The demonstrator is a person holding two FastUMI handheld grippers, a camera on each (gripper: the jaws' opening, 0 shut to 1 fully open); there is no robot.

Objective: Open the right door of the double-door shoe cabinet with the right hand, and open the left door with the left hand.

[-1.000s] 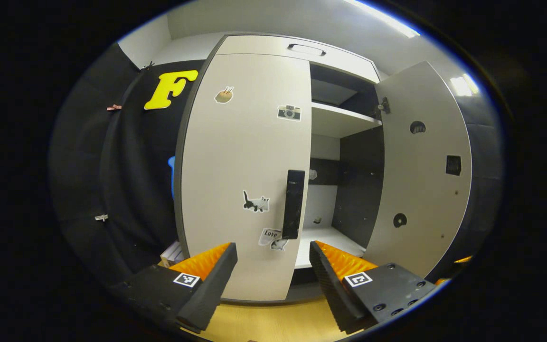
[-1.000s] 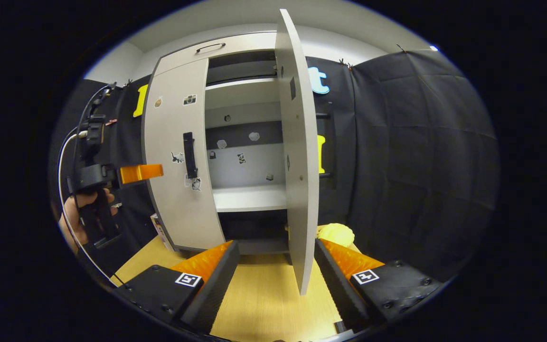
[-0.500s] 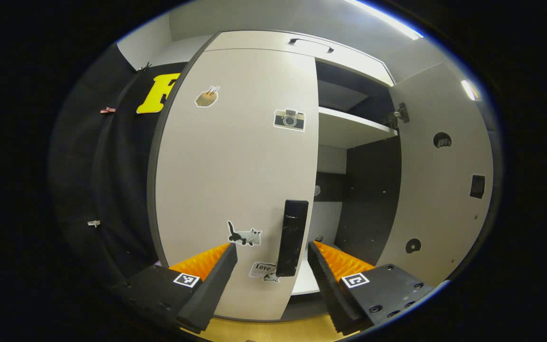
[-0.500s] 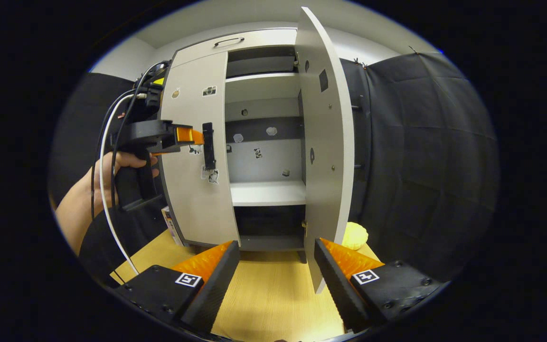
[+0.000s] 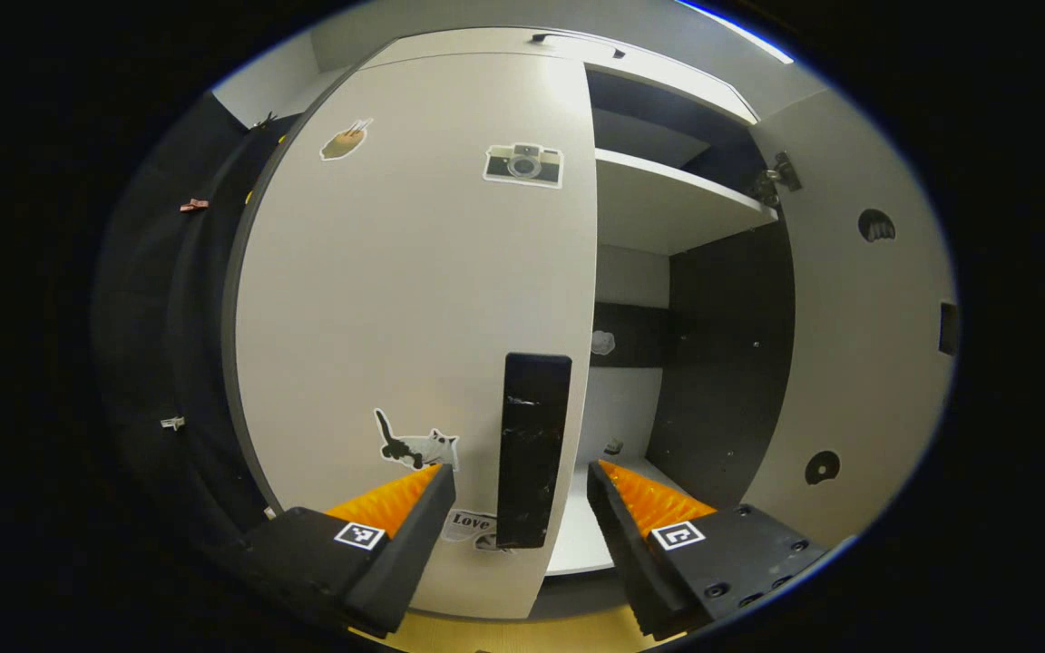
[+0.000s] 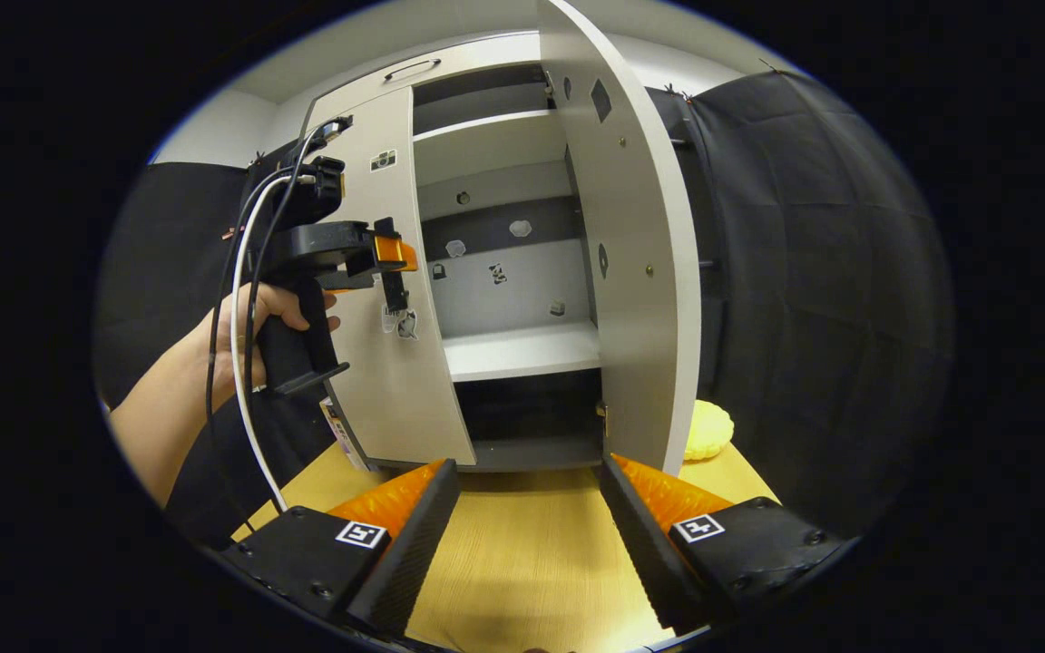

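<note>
Over the last second I have carried my left gripper (image 5: 521,508) in close to the left door (image 5: 414,299) of the shoe cabinet (image 6: 486,263), and its dark handle (image 5: 533,449) now stands between my spread fingers, where a moment ago it hung well ahead of them. The fingers are apart and, as far as I can tell, not yet pressing on it. The right door (image 6: 636,272) already stands swung wide, so that half looks done; my right gripper (image 6: 530,521) has drawn back over the wooden tabletop (image 6: 522,553), fingers apart and empty. The left door's free edge runs just beside the handle (the open compartment lies past it). I judge the door needs room to swing toward my left hand (image 6: 255,326), and the black cloth (image 5: 169,317) hangs near its hinge side
</note>
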